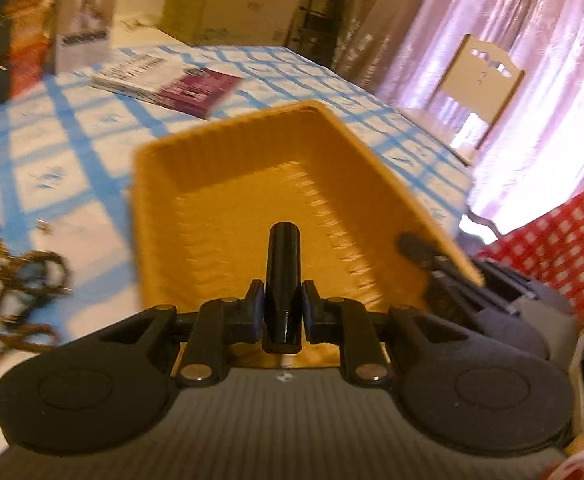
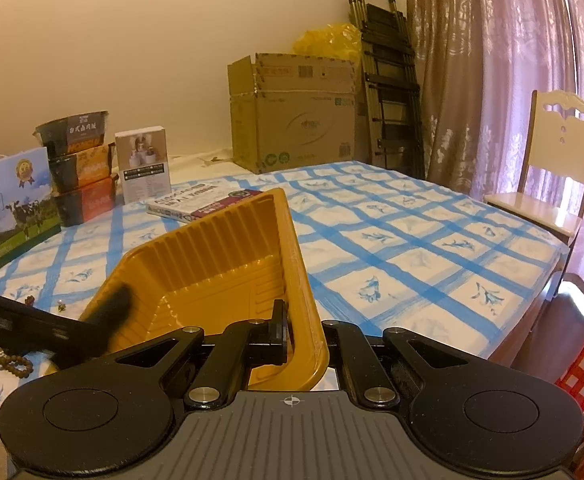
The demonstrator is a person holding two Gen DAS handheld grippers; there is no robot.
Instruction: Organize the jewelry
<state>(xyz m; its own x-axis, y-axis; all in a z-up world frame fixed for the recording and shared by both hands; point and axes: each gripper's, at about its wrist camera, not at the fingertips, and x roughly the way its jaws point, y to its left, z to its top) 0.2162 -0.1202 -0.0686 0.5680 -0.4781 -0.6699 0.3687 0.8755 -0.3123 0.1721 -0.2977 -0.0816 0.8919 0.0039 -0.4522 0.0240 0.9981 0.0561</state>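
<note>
— How far along?
— Barely begun. Yellow tray [image 2: 228, 264] bare, tilted, rim pinched by right gripper [image 2: 304, 336]. Left gripper [image 1: 282, 308] clamps black cylinder [image 1: 283, 276] — beads [image 1: 16, 280] on tablecloth [image 2: 412, 240].

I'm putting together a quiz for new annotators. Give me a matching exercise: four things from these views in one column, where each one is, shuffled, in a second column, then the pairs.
Things:
1. black cylinder
2. yellow tray
3. brown beads
4. book

Places:
A. lying flat on the tablecloth beyond the tray
B. rim clamped in the right claw
C. loose on the tablecloth beside the tray
D. held in the left claw, above the tray

Pairs: 1-D; 2-B; 3-C; 4-A
</note>
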